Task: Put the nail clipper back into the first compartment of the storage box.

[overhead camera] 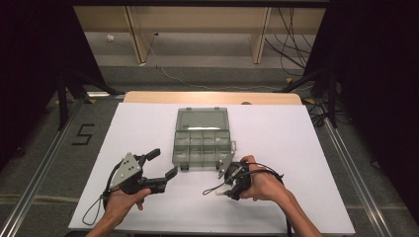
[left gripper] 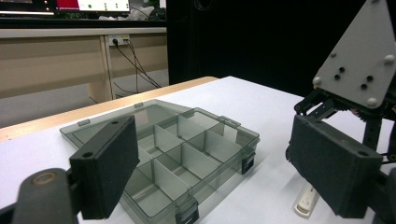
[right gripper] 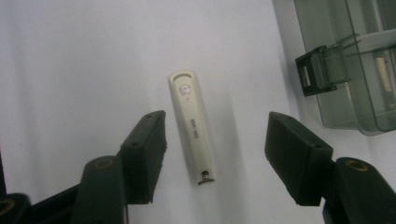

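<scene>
box (overhead camera: 202,137): on the tabletop (overhead camera: 296,148), mid (lid lying open behind)
clipper (right gripper: 192,126): on tabletop, just before the box's near right corner

The table (overhead camera: 276,128) has a white top and a pale wooden edge (overhead camera: 212,97) at 12 o'clock. Beyond it the floor (overhead camera: 207,74) is grey, and a white cable (overhead camera: 197,84) lies across it. At 12 o'clock stands a light wooden bench (overhead camera: 197,19) with two legs. Black curtains (overhead camera: 375,74) hang at 3 and 9 o'clock. At 9 o'clock a metal rail (overhead camera: 44,163) runs along the floor, beside a black mark (overhead camera: 82,134).
</scene>
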{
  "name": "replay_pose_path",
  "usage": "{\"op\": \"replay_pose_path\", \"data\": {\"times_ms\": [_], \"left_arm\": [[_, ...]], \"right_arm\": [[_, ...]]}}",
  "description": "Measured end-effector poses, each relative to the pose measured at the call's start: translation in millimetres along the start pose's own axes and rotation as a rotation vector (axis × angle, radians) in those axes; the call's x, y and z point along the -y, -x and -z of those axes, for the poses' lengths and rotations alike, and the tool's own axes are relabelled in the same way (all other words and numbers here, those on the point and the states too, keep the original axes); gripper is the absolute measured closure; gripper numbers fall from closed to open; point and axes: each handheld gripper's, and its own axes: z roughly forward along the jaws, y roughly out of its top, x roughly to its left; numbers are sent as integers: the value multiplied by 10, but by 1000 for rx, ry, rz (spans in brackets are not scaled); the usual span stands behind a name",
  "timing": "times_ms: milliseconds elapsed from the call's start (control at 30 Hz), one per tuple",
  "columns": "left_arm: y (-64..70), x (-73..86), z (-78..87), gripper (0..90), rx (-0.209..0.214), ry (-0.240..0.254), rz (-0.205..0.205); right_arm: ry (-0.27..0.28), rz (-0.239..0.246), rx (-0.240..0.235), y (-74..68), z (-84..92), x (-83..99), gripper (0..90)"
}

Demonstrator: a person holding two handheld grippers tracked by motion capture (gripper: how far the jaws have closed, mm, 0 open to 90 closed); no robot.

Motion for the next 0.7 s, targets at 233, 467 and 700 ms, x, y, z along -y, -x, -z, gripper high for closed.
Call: {"op": "replay_pose_path", "data": {"times_ms": [233,467,700], "left_arm": [[6,-6,14,156,-6,-7,2],[8,-6,12,156,-5,-7,2],[8,-5,12,156,-5,-8,2]], "right_arm": [[-52,19,-29,-1,-78,23,498],[-82,13,-36,32,-122,67,567],[-92,13,-48,31,-146,66,618]]}}
